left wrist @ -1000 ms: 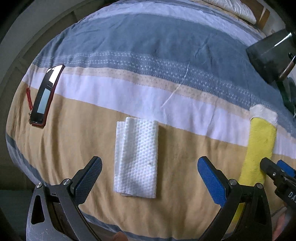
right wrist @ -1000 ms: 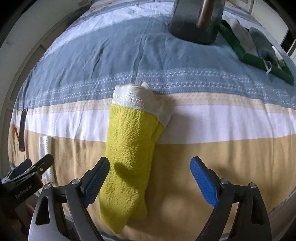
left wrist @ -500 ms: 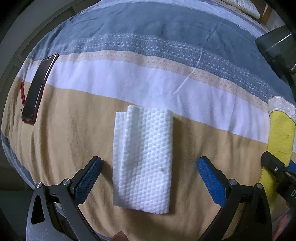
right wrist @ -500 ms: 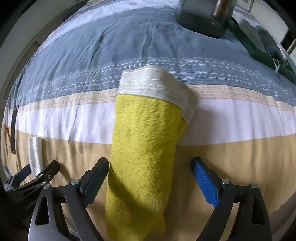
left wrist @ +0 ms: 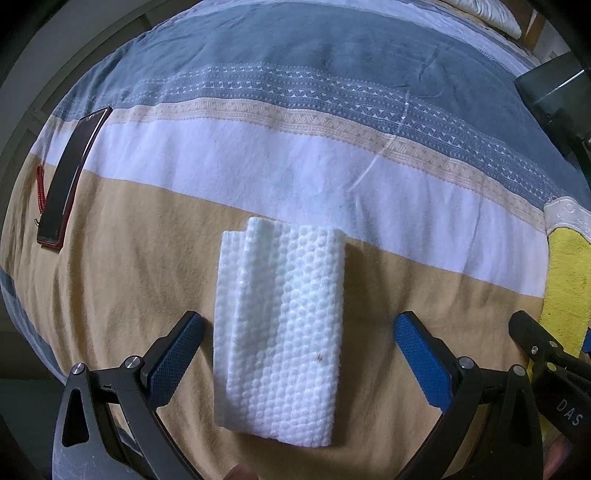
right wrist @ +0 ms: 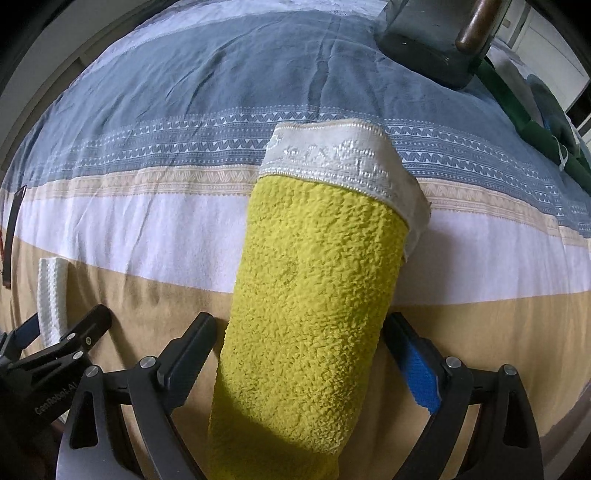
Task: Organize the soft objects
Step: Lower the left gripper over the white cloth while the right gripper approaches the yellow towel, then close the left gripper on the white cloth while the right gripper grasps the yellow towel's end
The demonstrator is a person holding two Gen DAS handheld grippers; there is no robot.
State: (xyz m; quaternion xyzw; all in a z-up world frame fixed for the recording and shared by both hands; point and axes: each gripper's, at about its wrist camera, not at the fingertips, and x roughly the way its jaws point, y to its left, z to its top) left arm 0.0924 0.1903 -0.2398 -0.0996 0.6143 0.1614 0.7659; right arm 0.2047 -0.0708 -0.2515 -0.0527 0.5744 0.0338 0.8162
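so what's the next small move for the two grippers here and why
Probably close both. The left gripper is open with its blue pads either side of the folded white dimpled cloth, a gap on each side. The right gripper is open astride the folded yellow terry towel with the white band. Both cloths lie flat on the striped bedspread, so easing down and pinching seems next.

Folded white dimpled cloth (left wrist: 284,328) flat on tan stripe, folded yellow towel (right wrist: 310,314) white-bordered, lying lengthwise

A home bedroom: a bed under a striped quilt (left wrist: 258,166), with a pillow (left wrist: 491,11) at its head.
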